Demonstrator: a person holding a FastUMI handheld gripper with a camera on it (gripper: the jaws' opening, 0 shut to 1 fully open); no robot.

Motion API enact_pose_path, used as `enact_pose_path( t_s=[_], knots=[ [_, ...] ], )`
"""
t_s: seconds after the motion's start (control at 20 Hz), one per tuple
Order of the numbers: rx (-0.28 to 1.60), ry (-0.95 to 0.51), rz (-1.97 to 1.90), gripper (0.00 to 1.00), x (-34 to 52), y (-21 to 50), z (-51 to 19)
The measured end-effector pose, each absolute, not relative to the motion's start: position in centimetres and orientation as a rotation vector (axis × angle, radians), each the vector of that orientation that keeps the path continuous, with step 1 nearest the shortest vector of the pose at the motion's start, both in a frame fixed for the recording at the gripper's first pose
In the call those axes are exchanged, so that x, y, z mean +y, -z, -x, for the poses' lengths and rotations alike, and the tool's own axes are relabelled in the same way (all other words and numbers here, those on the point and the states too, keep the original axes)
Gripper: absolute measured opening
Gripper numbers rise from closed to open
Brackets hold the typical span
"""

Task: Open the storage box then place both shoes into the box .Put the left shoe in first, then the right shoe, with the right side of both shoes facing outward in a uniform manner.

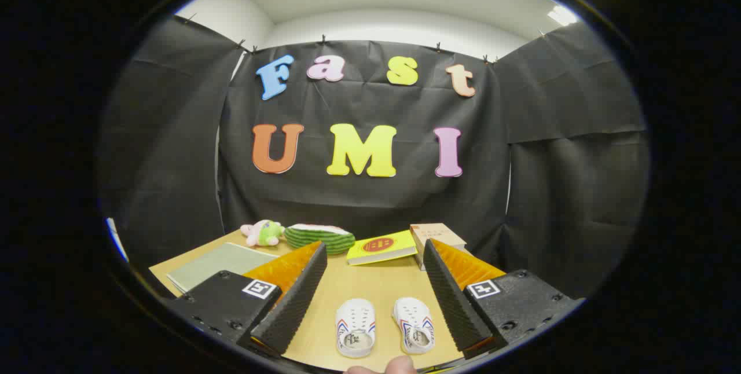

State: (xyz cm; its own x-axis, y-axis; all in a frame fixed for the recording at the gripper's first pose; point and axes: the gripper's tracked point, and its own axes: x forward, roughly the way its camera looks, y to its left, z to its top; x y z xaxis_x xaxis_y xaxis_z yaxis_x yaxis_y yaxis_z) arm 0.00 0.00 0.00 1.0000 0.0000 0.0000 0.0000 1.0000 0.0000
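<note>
1. The tool (370,304) hangs above the table (376,281) with its 2 fingers spread wide apart, gripping nothing.
2. Between the fingers, on the wooden top, sit 2 small white shoes side by side, toes pointing away from the tool. The left shoe (355,326) and the right shoe (414,323) lie near each other but apart, each with red and blue stripes on its side.
3. The heel ends of both shoes run close to the near edge of the table, and a fingertip (400,365) pokes up just below them, cut off so that little of the hand is seen.
4. Beyond the fingers, toward the back of the table, a yellow book (382,246) lies flat with a red mark on its cover; the mark is too small to make out.
5. Just to the right of that book is a brownish box (435,234), partly hidden behind the right finger, so I cannot tell whether its lid is open or closed.
6. To the left of the book lies a green striped plush (319,238), like a melon slice, and beside it a small pink and green soft toy (262,233).
7. A grey-green pad (223,264) lies flat on the left of the table, its near corner covered by the tool's body.
</note>
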Motion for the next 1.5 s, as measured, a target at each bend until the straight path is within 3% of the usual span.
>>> enact_pose_path(
  t_s=[1.5],
  knots=[
    [0.080, -0.154, -0.034, 1.00, 2.8, 1.9, -1.5]
  ],
)
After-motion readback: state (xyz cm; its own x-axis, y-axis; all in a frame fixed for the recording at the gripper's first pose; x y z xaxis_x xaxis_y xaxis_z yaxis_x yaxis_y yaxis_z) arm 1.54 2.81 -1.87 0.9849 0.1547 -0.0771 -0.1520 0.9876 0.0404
